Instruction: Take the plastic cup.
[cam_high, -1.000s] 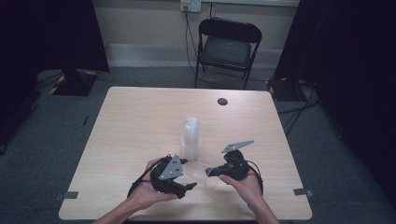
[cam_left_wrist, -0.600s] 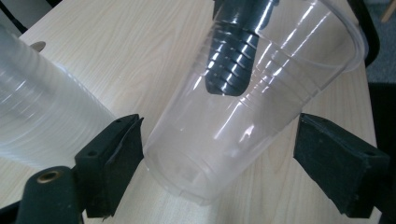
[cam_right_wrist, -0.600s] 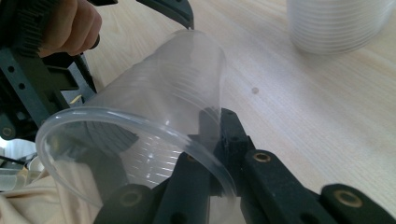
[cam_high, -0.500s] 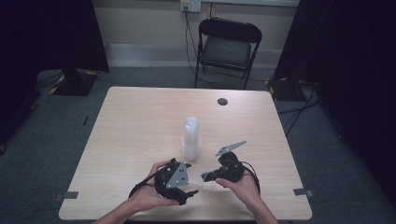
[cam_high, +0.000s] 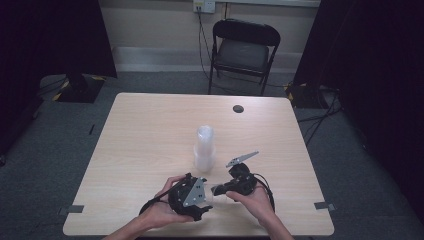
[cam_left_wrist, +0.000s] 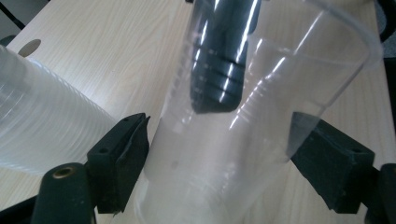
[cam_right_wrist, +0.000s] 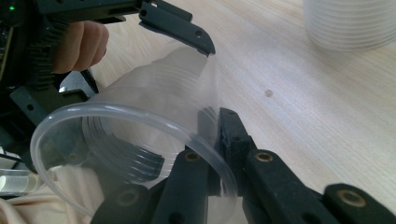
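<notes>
High view: both hands hold their tools close together near the front edge of the worktop (cam_high: 140, 125), the left tool (cam_high: 207, 202) beside the right tool (cam_high: 216, 190), with a stack of cups (cam_high: 204, 148) standing just behind them.

Left tool view: a clear cup (cam_left_wrist: 243, 116) lies between the jaws, which have just been closing; the pads stand beside its wall without visibly pressing it.

Right tool view: the right tool (cam_right_wrist: 219, 140) is clenched on the cup's (cam_right_wrist: 154, 102) rim wall, one jaw inside and one outside.

One light wooden table (cam_high: 150, 135) carries one upright stack of clear plastic cups (cam_high: 204, 148) at its middle and one single clear plastic cup (cam_right_wrist: 154, 116) near its front edge. One black folding chair (cam_high: 243, 50) stands behind the table.
</notes>
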